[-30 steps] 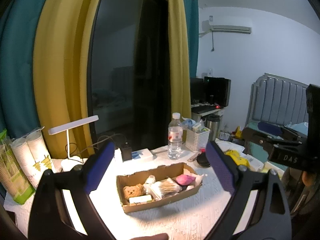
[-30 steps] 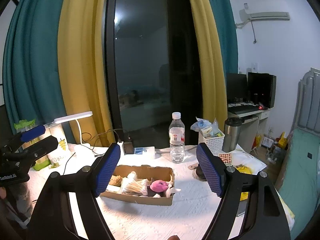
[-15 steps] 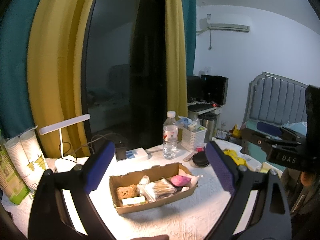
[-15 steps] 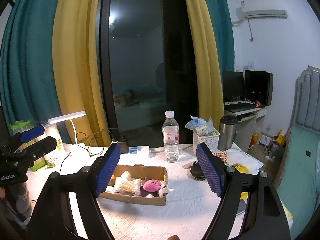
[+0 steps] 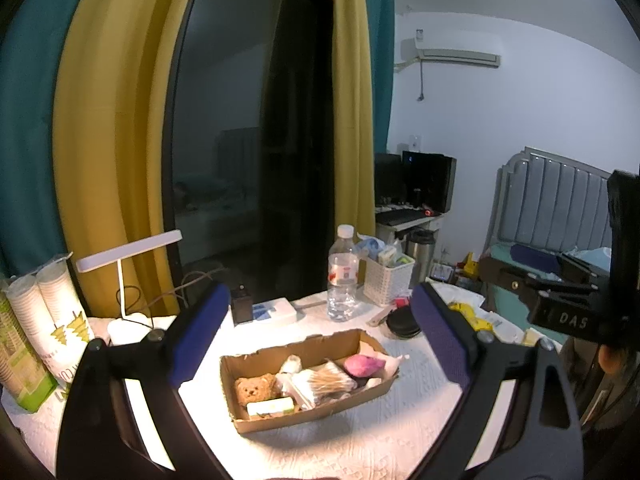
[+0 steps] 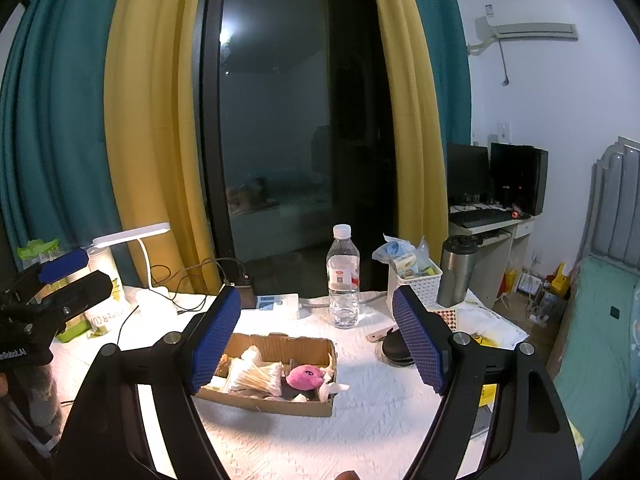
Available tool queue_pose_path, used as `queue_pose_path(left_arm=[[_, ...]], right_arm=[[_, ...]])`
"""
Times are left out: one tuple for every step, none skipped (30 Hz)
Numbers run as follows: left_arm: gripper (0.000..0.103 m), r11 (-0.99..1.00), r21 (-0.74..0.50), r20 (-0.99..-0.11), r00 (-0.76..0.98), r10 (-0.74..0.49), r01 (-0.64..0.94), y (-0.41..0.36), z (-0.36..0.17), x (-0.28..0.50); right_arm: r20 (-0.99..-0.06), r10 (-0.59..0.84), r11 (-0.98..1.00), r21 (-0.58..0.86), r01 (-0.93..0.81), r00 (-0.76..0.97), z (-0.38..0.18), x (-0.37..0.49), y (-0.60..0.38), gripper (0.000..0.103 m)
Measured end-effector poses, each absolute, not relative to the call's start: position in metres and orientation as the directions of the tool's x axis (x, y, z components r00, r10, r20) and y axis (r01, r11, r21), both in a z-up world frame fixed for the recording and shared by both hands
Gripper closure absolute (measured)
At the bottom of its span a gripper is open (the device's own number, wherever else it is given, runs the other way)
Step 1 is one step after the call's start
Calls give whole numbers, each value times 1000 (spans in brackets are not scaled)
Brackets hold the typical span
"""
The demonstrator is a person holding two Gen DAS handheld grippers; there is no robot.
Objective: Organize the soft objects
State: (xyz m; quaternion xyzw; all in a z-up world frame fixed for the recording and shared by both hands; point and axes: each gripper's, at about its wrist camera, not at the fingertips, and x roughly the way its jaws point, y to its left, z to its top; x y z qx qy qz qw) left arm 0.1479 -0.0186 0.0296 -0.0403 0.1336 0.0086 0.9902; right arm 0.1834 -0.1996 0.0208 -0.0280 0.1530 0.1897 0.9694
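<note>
A shallow cardboard box point(image 5: 352, 396) sits on the white table. It holds a brown teddy bear point(image 5: 254, 388), a bag of cotton swabs point(image 5: 325, 378), a pink plush toy point(image 5: 363, 365) and a small pale packet point(image 5: 270, 406). The box also shows in the right wrist view point(image 6: 280, 344), with the pink plush point(image 6: 306, 376) and the swabs point(image 6: 256, 376). My left gripper point(image 5: 320, 340) is open and empty, held above and in front of the box. My right gripper point(image 6: 316, 340) is open and empty, also short of the box.
Behind the box stand a water bottle point(image 5: 342, 280), a white basket point(image 5: 386, 276), a steel flask point(image 6: 456, 272), a desk lamp point(image 5: 128, 248) and a black round case point(image 5: 402, 322). Paper cups point(image 5: 52, 304) stand at the left. A bed point(image 6: 600, 344) lies to the right.
Both grippers have drifted slightly, so the box sits a little differently in each view. Both stay open and empty. Nothing on the table has moved.
</note>
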Motion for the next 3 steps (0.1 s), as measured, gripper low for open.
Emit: queue_pose_path(left_arm=[[9, 997, -69, -274, 962, 20, -40, -18, 29, 150], [9, 997, -66, -278, 960, 27, -47, -17, 27, 152], [9, 997, -65, -286, 958, 32, -52, -15, 26, 154]], right_arm=[[-310, 360, 926, 2, -378, 880, 22, 185, -198, 22], [-312, 360, 926, 0, -379, 879, 21, 186, -198, 22], [-313, 359, 926, 0, -378, 879, 21, 186, -197, 22]])
